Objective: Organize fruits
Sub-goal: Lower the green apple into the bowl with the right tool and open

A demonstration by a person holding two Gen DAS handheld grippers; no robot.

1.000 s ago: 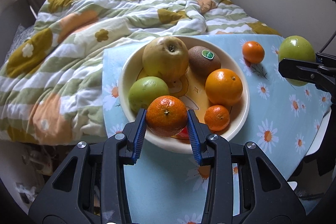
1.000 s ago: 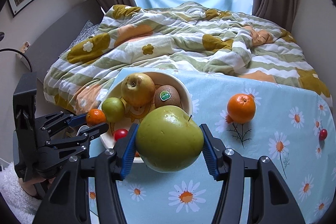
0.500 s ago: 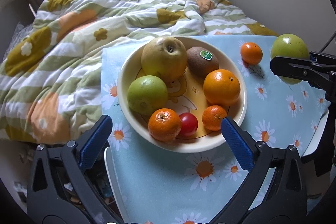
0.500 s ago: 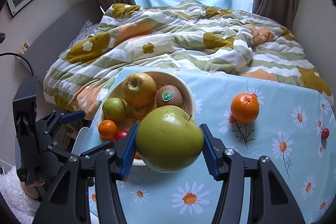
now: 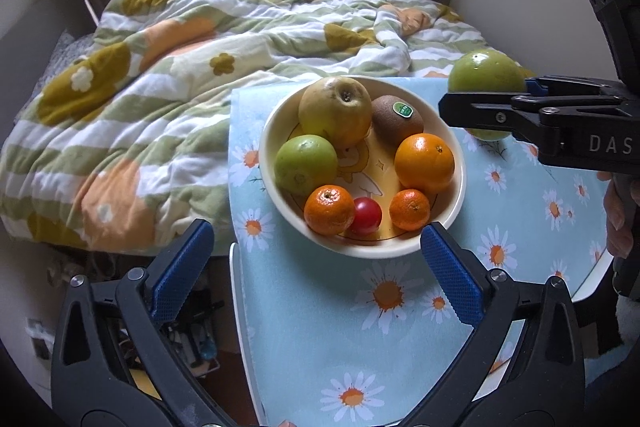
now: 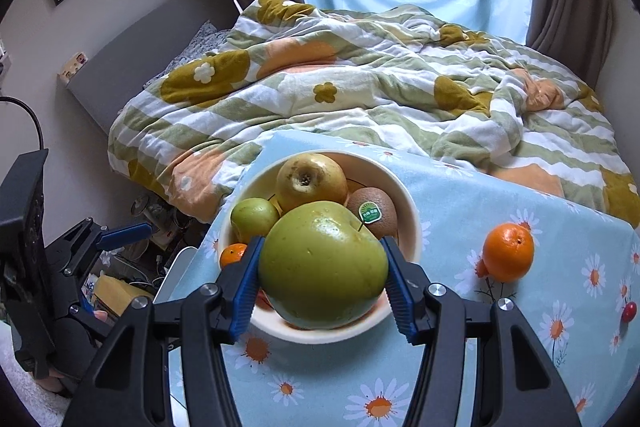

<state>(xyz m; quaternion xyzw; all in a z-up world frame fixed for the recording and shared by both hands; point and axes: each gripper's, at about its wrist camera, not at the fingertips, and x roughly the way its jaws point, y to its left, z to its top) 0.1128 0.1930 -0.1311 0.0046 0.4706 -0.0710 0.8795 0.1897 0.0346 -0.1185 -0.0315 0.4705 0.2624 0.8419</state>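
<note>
A cream bowl [image 5: 440, 239] on the daisy tablecloth holds a yellow pear [image 5: 336, 111], a kiwi [image 5: 394, 119], a small green fruit [image 5: 306, 165], an orange [image 5: 424, 161], two mandarins [image 5: 329, 210] and a red cherry tomato [image 5: 366, 215]. My left gripper [image 5: 316, 267] is open and empty, just in front of the bowl. My right gripper [image 6: 322, 283] is shut on a big green apple [image 6: 322, 263] and holds it above the bowl's near side; the apple also shows in the left wrist view [image 5: 484, 73]. An orange [image 6: 508, 251] lies on the cloth to the right.
A red cherry tomato [image 6: 629, 311] lies near the table's right edge. A bed with a flowered blanket [image 6: 360, 87] stands behind the table. The table's left edge [image 5: 240, 327] drops off to floor clutter.
My left gripper let go of a mandarin into the bowl, opened wide and pulled back. My right gripper carried the green apple left, over the bowl.
</note>
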